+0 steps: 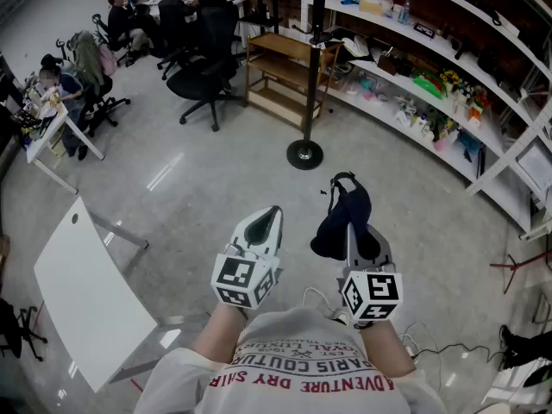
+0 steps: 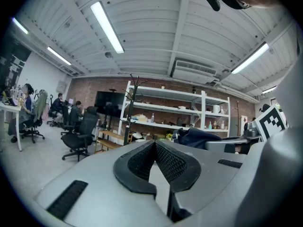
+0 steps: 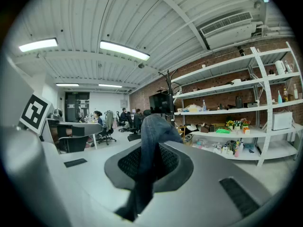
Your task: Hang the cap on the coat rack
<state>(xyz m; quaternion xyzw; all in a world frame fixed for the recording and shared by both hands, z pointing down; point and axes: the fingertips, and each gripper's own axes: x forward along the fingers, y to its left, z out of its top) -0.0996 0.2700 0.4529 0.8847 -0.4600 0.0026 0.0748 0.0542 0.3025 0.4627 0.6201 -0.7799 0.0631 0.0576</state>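
A dark navy cap (image 1: 345, 218) hangs from my right gripper (image 1: 349, 231), which is shut on its fabric; in the right gripper view the blue cloth (image 3: 150, 145) is pinched between the jaws. My left gripper (image 1: 266, 222) sits beside it on the left, shut with nothing in it, its jaw tips touching (image 2: 155, 145). The cap (image 2: 199, 137) shows at the right of the left gripper view. The coat rack (image 1: 312, 59), a black pole on a round base (image 1: 304, 154), stands on the floor ahead of both grippers. Its hooks (image 3: 168, 74) show in the right gripper view.
White shelving (image 1: 431, 76) full of small items curves along the right. A wooden shelf unit (image 1: 280, 76) and black office chairs (image 1: 203, 72) stand behind the rack. A white table (image 1: 86, 291) is at the left, and seated people at desks (image 1: 60, 89) at the far left.
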